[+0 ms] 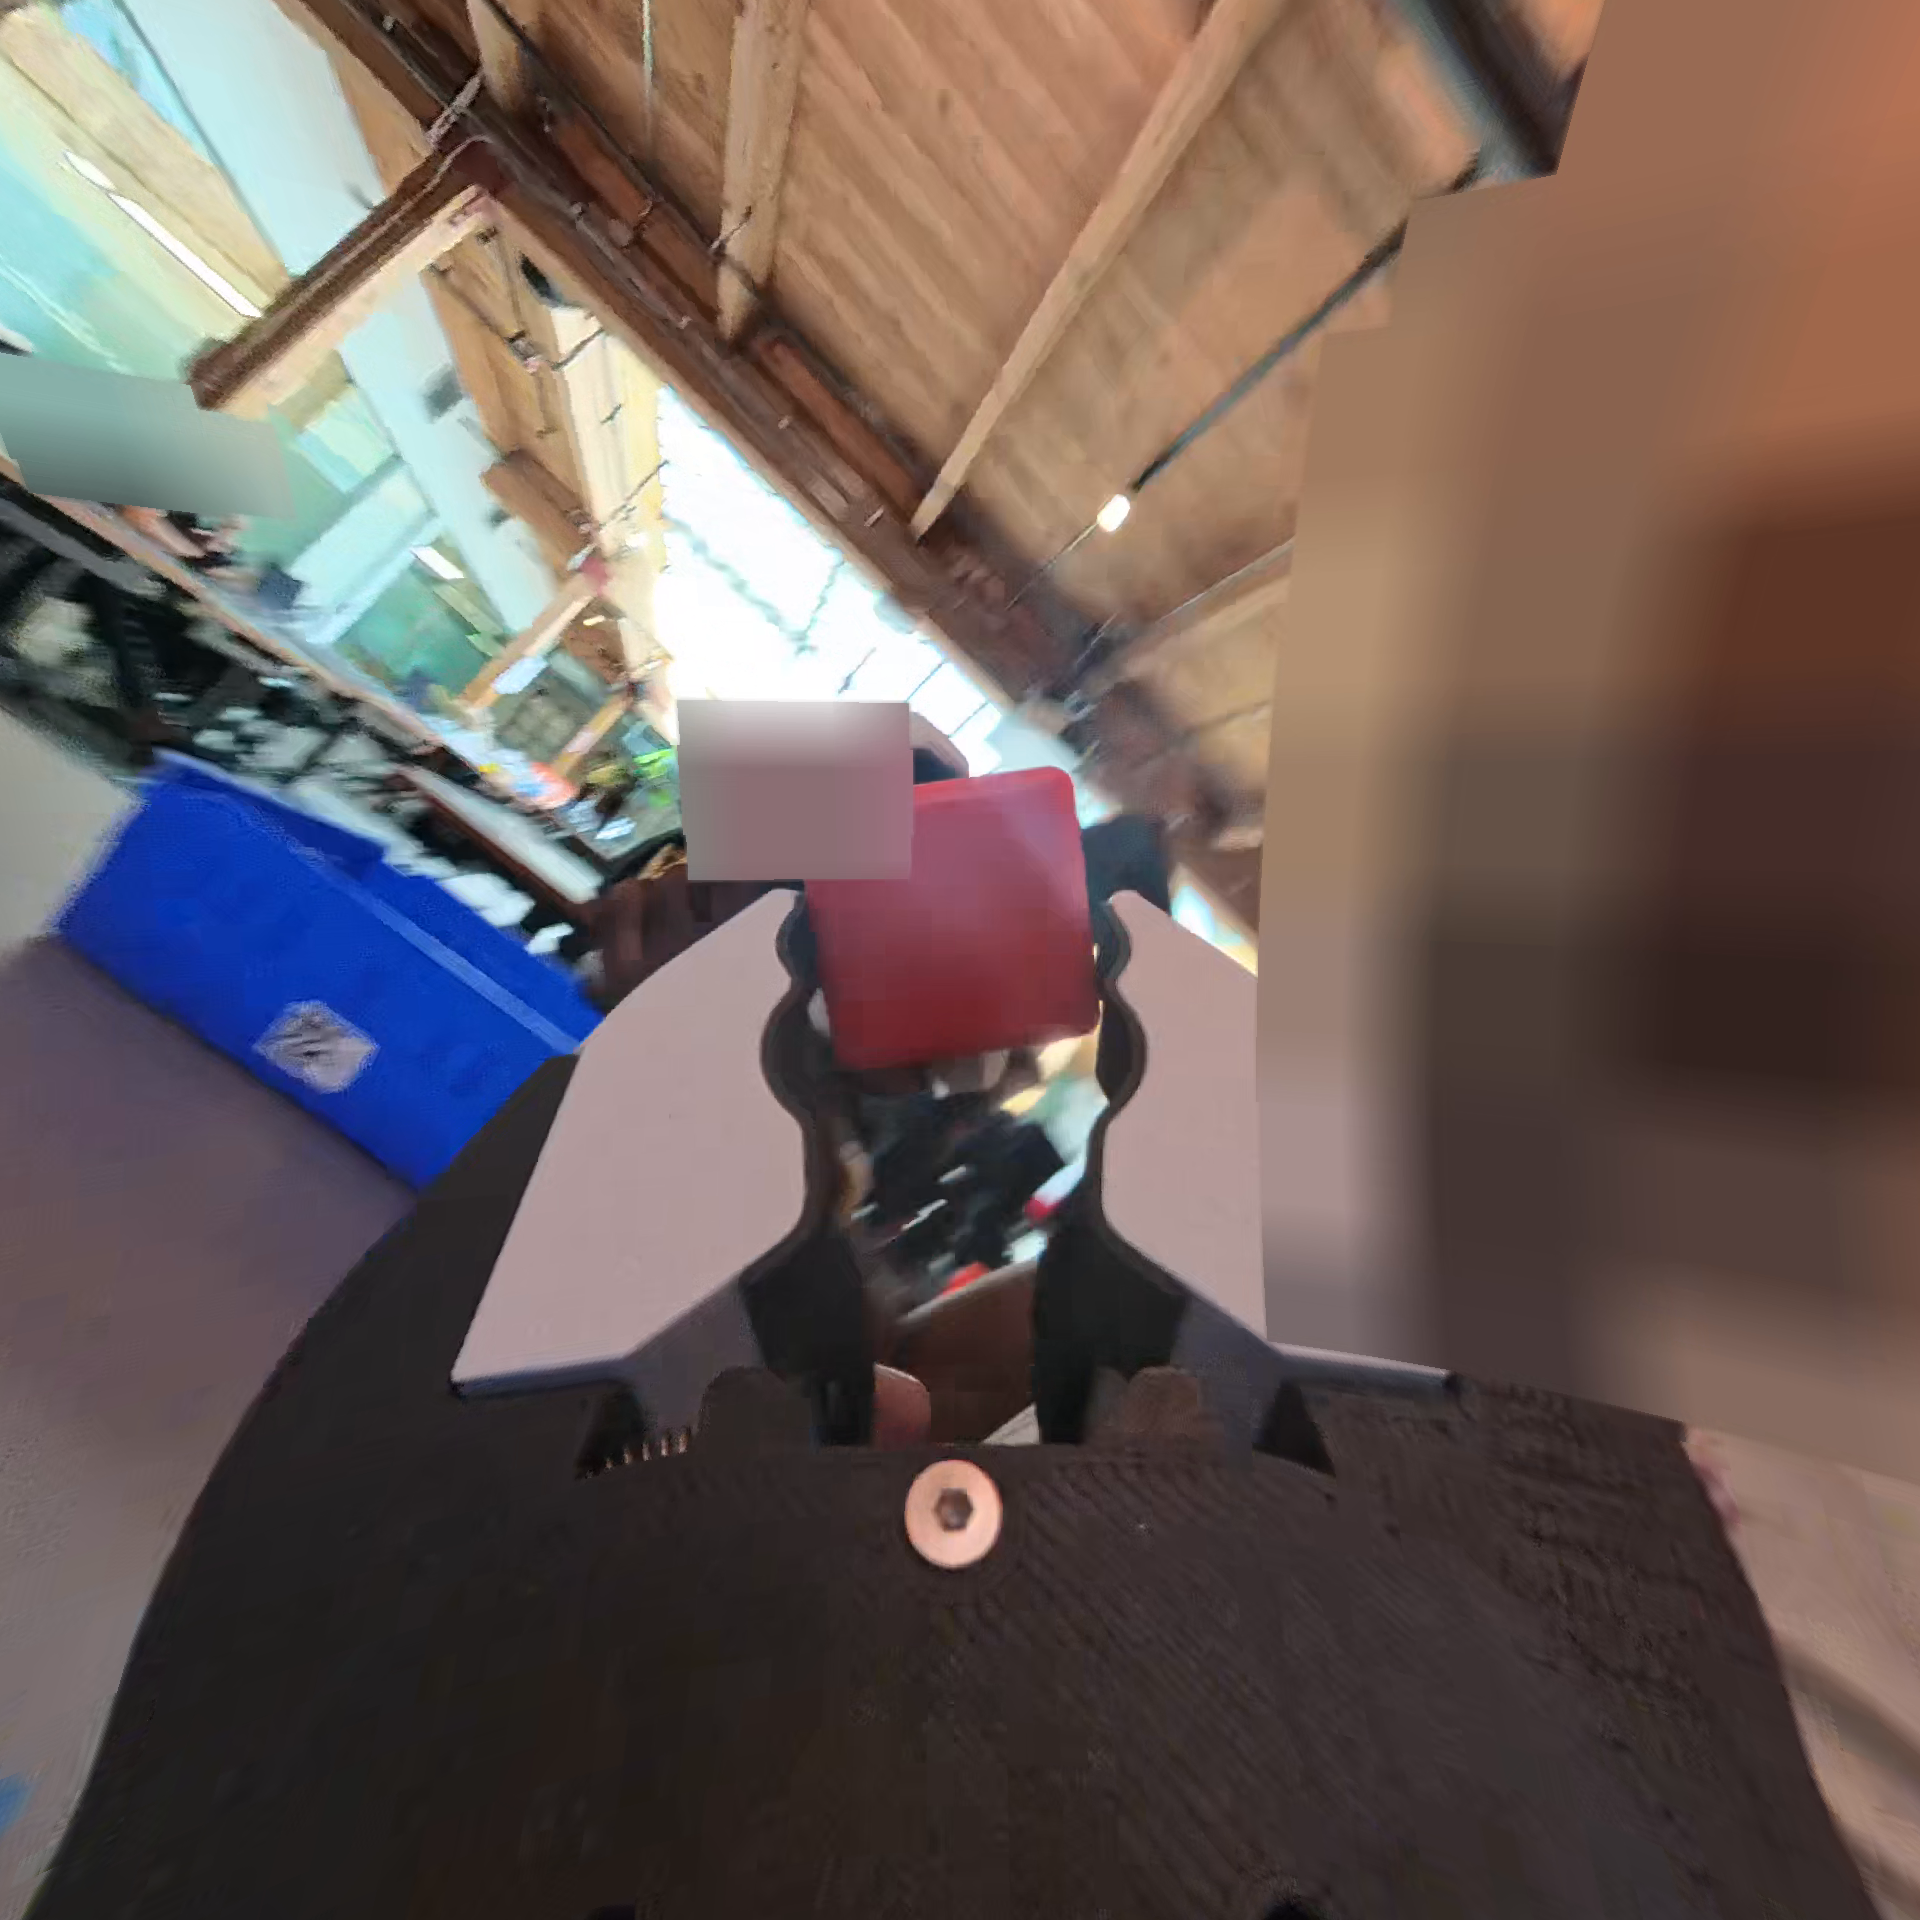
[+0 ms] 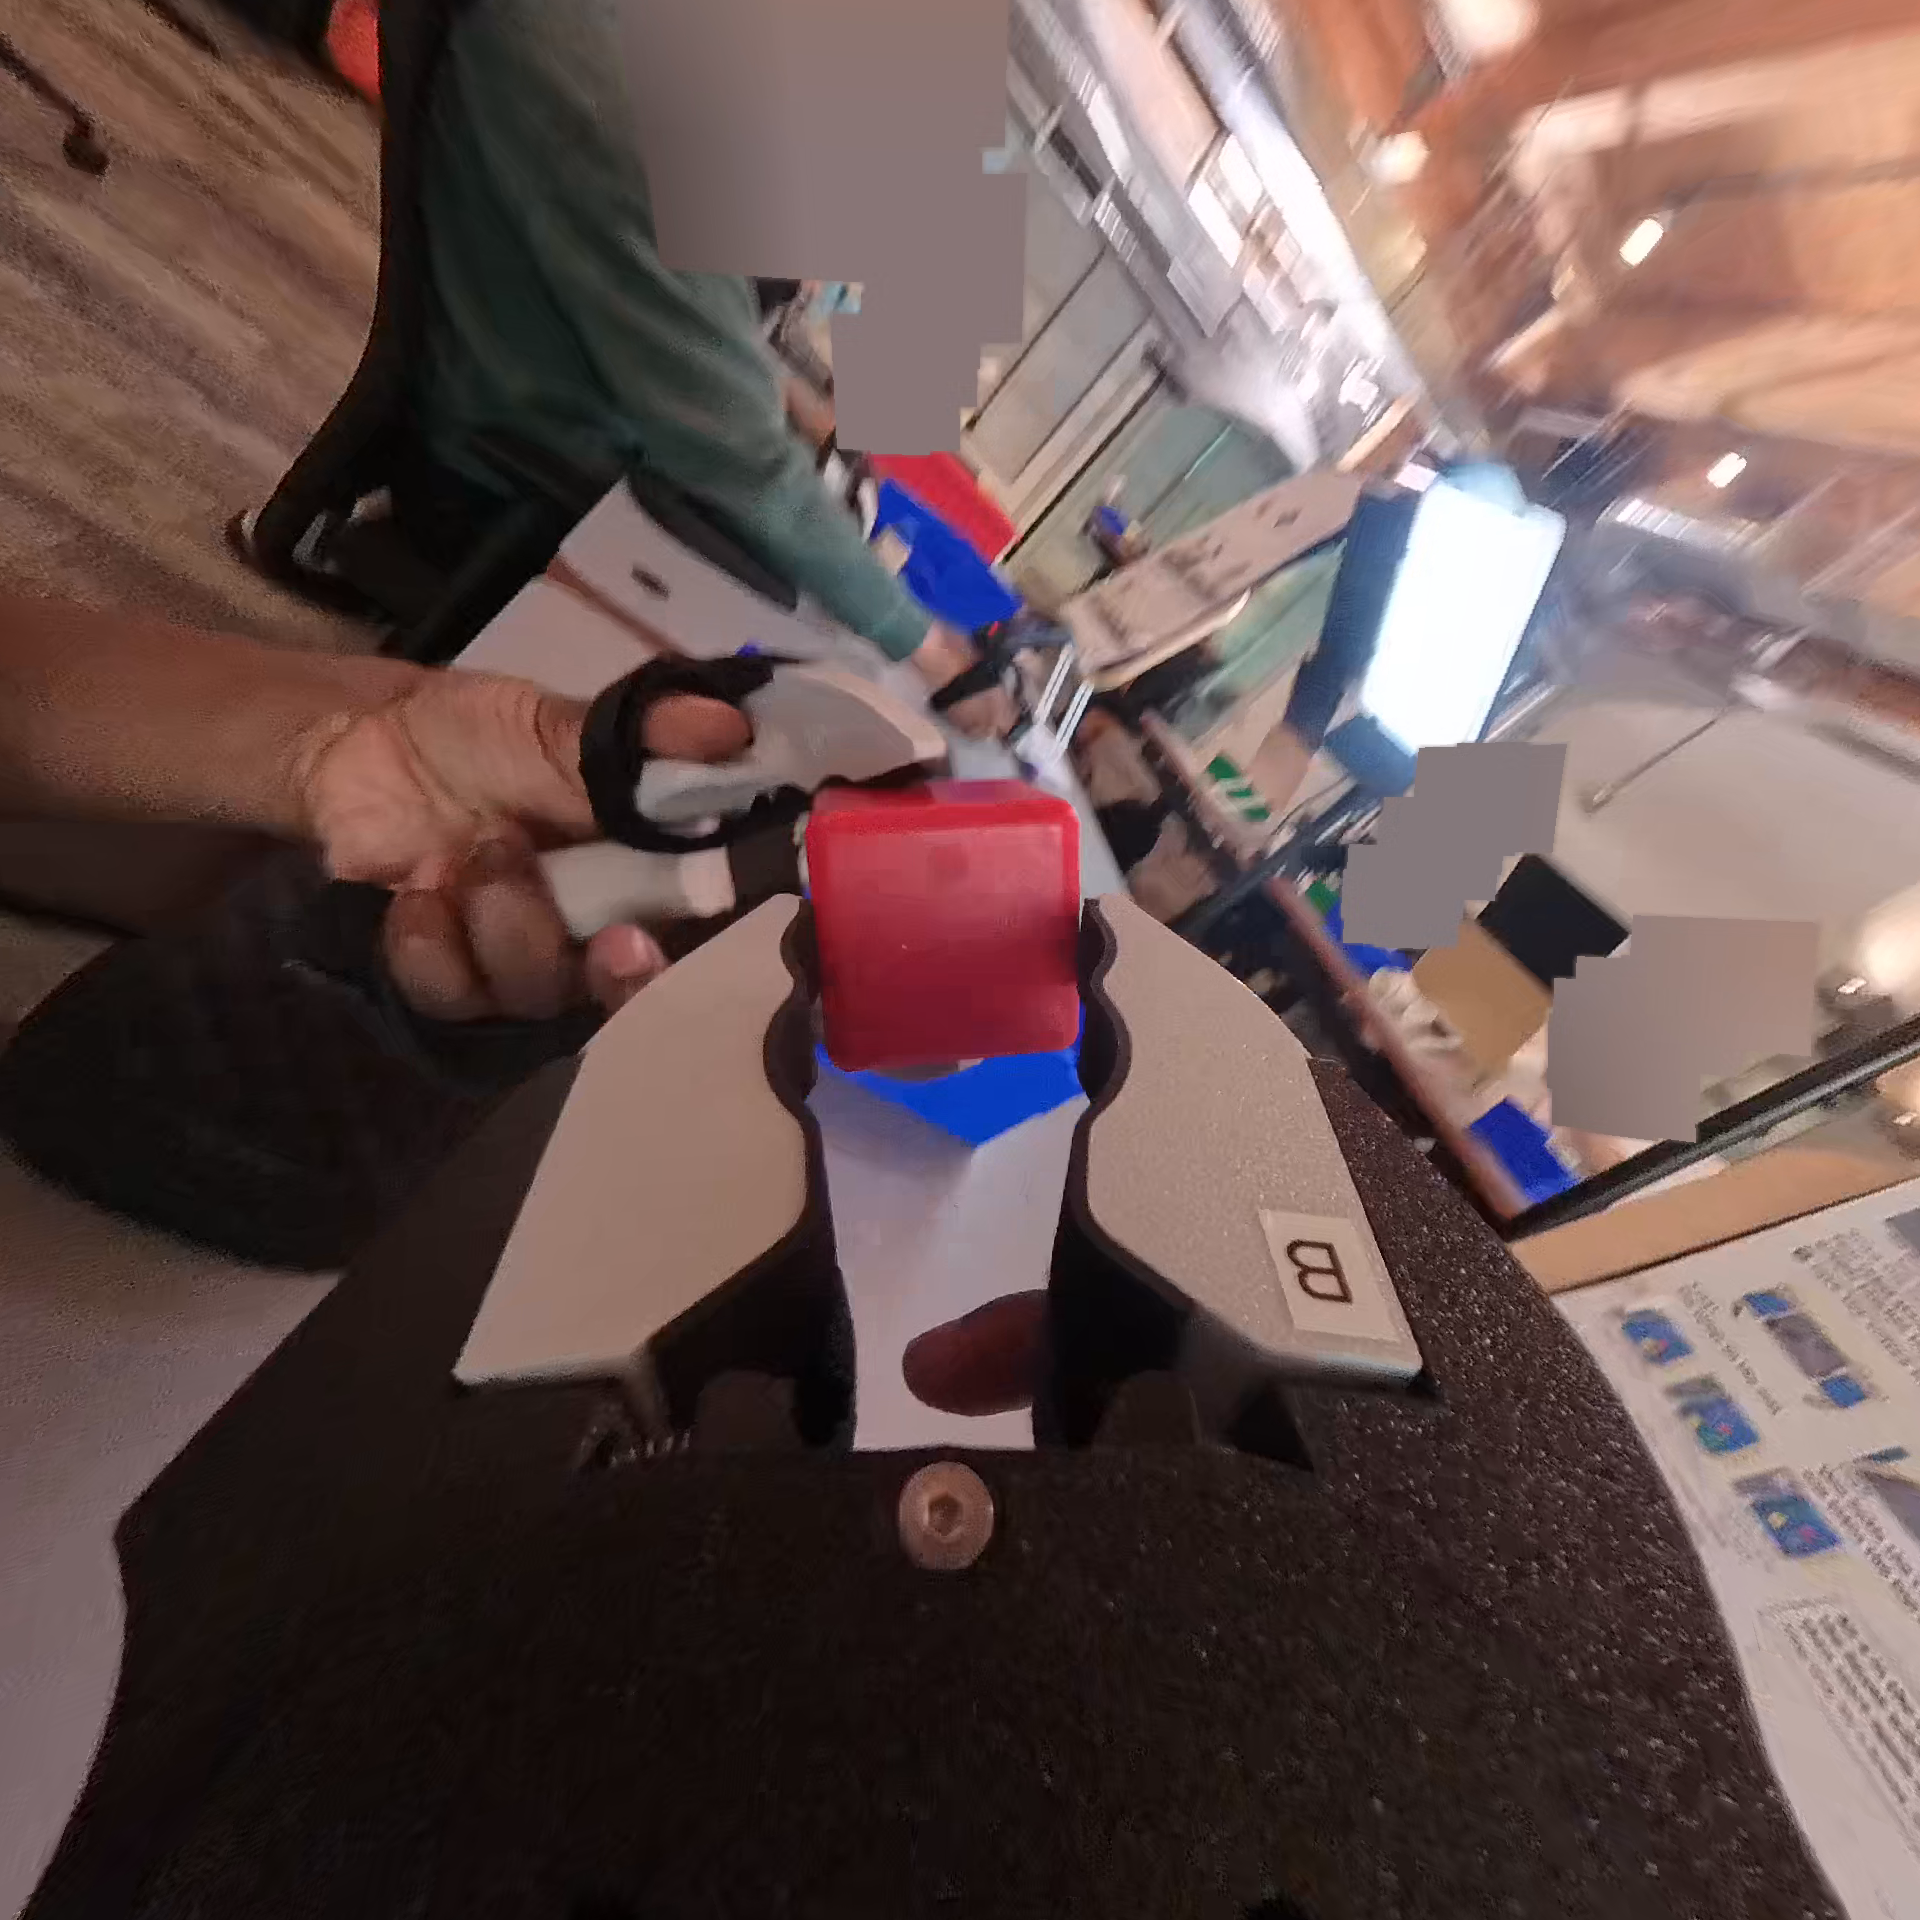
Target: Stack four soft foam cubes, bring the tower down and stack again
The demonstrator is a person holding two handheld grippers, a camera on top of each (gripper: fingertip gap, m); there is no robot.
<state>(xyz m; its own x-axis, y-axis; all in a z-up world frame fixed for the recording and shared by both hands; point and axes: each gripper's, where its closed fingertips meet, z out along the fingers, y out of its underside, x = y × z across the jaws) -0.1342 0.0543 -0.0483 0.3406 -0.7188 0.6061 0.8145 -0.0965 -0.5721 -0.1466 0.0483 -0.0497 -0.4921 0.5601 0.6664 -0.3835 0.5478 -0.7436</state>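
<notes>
In the left wrist view my left gripper points up toward the ceiling, shut on a red foam cube held between its fingertips. In the right wrist view my right gripper is shut on a red foam cube above a white table. The left gripper, held by a hand, reaches the cube's upper left side there. I cannot tell whether both grippers grip the same cube. A blue shape lies under the cube, its kind unclear. No other cubes are in view.
A blue bin stands to the left. A printed sheet lies on the table at the right. A person in a green sleeve works at a table beyond. Cluttered benches and a bright screen fill the background.
</notes>
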